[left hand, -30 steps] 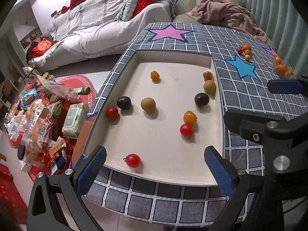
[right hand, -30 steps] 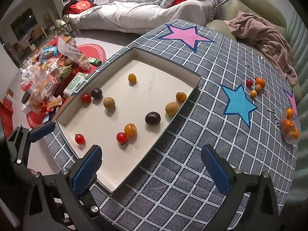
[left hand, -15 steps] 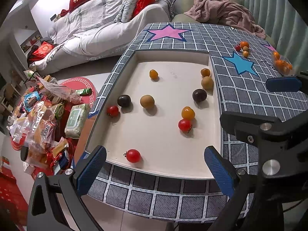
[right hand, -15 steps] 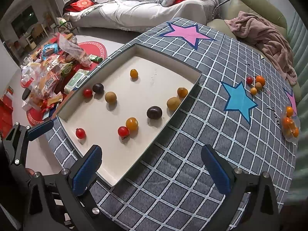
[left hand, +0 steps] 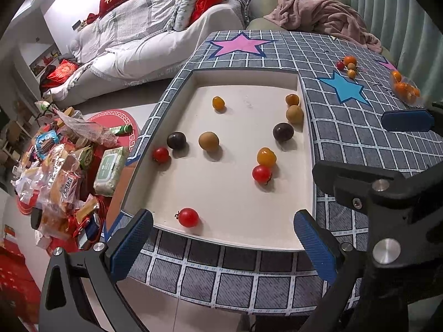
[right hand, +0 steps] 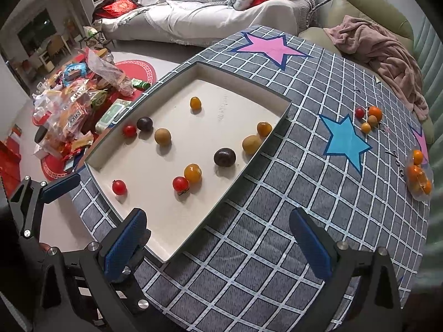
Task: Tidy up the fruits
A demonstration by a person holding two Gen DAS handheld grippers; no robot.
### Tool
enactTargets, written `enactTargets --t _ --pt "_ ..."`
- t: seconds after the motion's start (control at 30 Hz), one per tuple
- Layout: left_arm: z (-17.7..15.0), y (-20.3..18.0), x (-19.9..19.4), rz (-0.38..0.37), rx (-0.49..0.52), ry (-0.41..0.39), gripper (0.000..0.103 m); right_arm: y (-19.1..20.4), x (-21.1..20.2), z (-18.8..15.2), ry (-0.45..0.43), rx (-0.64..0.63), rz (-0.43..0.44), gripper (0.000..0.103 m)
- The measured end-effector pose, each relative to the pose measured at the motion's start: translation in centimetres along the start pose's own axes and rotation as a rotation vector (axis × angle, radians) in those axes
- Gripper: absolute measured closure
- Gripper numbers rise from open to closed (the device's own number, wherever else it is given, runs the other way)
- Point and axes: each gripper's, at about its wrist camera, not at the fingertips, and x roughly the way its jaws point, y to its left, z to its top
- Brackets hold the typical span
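Note:
A white tray point(left hand: 238, 238) sunk in the checked table point(left hand: 360, 144) holds several loose fruits: red tomatoes point(left hand: 188, 217), dark plums point(left hand: 283, 132), brown kiwis point(left hand: 208, 140) and orange ones point(left hand: 266, 157). The tray also shows in the right wrist view point(right hand: 235, 94). My left gripper point(left hand: 221, 238) is open and empty over the tray's near edge. My right gripper point(right hand: 218, 244) is open and empty over the tray's near right corner. A small fruit cluster point(right hand: 369, 116) and a bag of oranges point(right hand: 419, 175) lie on the table at the far right.
A heap of snack packets point(left hand: 61, 171) lies on the floor to the left of the table. A sofa point(left hand: 155, 33) with cushions stands behind. A pink blanket point(right hand: 382, 47) is draped on a chair at the back right.
Both grippers have drawn back a little toward the table's near edge and stay open. The fruits have not moved.

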Motion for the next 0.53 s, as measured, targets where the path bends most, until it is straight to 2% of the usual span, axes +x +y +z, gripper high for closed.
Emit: enactTargets --t 0.53 --pt "-0.26 -0.23 -0.52 0.009 -0.011 -0.013 0.001 0.21 -0.90 -0.20 -0.024 -0.010 0.014 0.000"
